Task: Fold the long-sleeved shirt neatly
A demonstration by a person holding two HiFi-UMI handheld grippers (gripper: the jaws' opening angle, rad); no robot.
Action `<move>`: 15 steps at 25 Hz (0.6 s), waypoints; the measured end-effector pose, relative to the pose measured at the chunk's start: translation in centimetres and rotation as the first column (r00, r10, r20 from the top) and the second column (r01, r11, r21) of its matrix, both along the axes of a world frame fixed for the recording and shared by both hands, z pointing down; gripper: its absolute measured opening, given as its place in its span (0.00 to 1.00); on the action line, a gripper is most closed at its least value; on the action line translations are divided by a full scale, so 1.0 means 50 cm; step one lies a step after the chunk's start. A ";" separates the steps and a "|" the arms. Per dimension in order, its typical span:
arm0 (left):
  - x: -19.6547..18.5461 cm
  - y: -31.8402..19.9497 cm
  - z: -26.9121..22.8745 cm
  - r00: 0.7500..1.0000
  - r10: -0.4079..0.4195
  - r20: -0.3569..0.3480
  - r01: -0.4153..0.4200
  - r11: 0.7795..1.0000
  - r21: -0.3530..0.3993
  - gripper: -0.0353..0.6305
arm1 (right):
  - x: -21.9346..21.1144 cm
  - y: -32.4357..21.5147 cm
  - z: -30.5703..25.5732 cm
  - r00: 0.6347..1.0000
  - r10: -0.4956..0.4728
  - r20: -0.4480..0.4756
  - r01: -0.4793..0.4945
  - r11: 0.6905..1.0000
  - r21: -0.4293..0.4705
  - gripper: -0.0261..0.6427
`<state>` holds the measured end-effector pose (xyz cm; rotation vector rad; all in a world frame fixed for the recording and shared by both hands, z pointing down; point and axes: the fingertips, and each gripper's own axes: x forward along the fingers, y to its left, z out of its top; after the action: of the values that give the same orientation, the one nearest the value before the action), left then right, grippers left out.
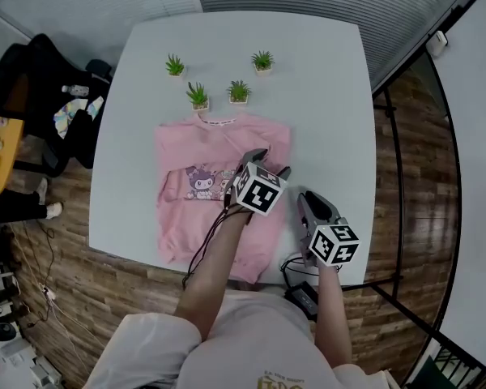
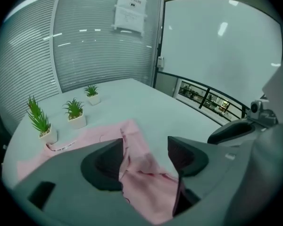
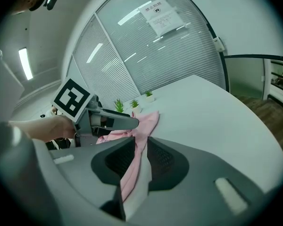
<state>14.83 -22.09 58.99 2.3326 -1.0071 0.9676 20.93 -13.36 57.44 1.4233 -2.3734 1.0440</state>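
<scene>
A pink long-sleeved shirt (image 1: 196, 148) with a cartoon print lies flat on the white table (image 1: 324, 96), collar toward the plants. My left gripper (image 1: 269, 162) hovers over the shirt's right side, its jaws wide open. In the left gripper view the shirt (image 2: 141, 149) lies loosely between the left gripper's (image 2: 146, 161) jaws, which do not press it. My right gripper (image 1: 304, 201) is near the table's front right edge. In the right gripper view the right gripper (image 3: 140, 149) is shut on a raised strip of the shirt (image 3: 148, 121), beside the left gripper (image 3: 108, 121).
Several small potted plants (image 1: 197, 96) stand just beyond the collar. A black chair (image 1: 40, 79) stands off the table's left side. Cables (image 1: 296, 266) hang at the front edge by the person's body. A window blind and a glass wall (image 2: 99, 46) close off the far side.
</scene>
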 end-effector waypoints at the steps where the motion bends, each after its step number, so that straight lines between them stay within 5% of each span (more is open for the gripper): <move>1: 0.008 -0.001 -0.016 0.999 0.011 -0.034 -0.010 1.000 0.027 0.51 | -0.001 0.001 0.001 1.000 -0.004 0.003 0.004 1.000 0.000 0.17; 6: 0.056 0.014 -0.092 0.976 0.140 -0.165 -0.114 0.981 0.159 0.54 | -0.017 0.011 0.006 0.999 -0.034 0.016 0.034 0.999 -0.001 0.17; 15: -0.092 0.059 -0.110 0.991 0.019 -0.130 0.000 0.990 0.141 0.55 | -0.081 0.022 -0.002 0.994 -0.102 -0.027 0.103 0.995 0.018 0.17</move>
<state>10.22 -19.16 53.50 2.4816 -1.0418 0.7569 16.88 -12.26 57.32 1.2973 -2.4161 0.9737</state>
